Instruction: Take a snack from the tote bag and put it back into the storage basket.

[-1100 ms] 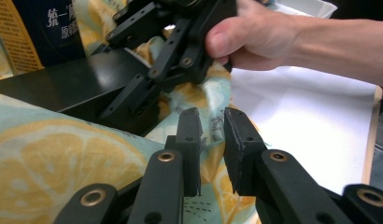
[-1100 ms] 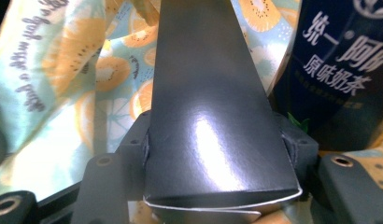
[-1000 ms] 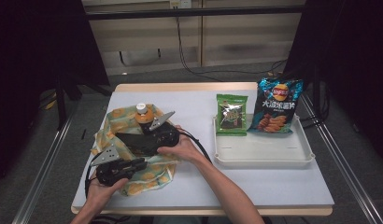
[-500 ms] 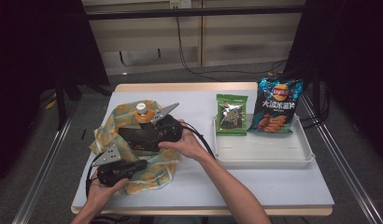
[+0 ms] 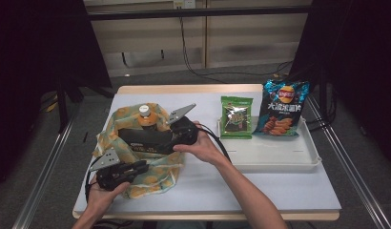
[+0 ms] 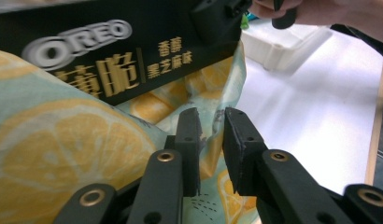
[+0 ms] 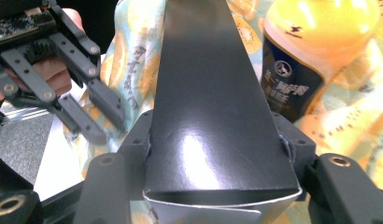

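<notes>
R gripper point(image 5: 136, 139) clamping black Oreo box point(image 5: 145, 138), you're holding it over mouth of lemon-print bag point(image 5: 150, 175), not in yet. L gripper point(image 6: 210, 135) pinching bag edge, jaws just opening a bit, fabric btwn. Juice bottle point(image 5: 146, 116) already inside, crowding opening. Seaweed pack point(image 5: 236, 117), chips point(image 5: 281, 108) waiting on tray point(image 5: 279, 155).

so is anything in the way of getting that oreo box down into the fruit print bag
Partly. The right gripper holds the Oreo box lying across the mouth of the bag. An orange juice bottle stands inside at the far end, crowding that side. The left gripper has the near rim cloth between its jaws.
</notes>
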